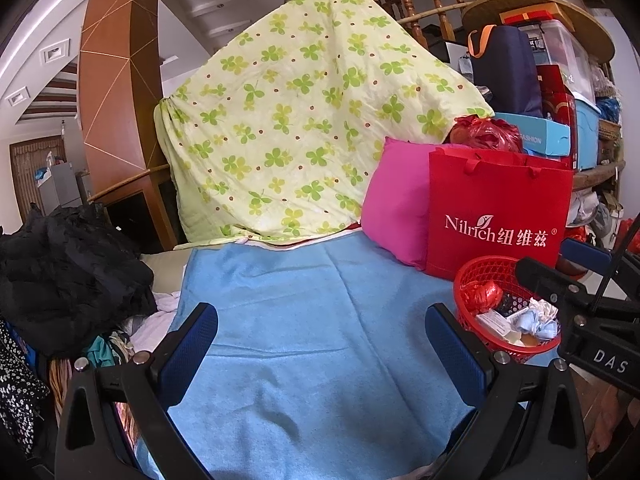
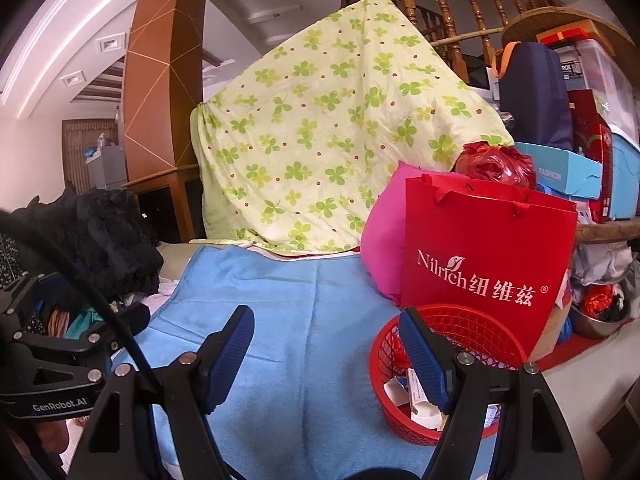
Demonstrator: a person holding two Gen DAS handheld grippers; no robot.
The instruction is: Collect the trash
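Left gripper (image 1: 320,344), frame bottom: jaws spread, nothing between them, above bare blue towel (image 1: 304,320). No loose trash visible on the towel; collection looks essentially done, though the clutter at far left could hide more. Right gripper (image 2: 326,356) likewise released and empty. Basket (image 1: 472,280), lower right below the red bag (image 1: 496,208), sits upright, mouth up, round with no long axis, holding crumpled trash (image 1: 520,320).
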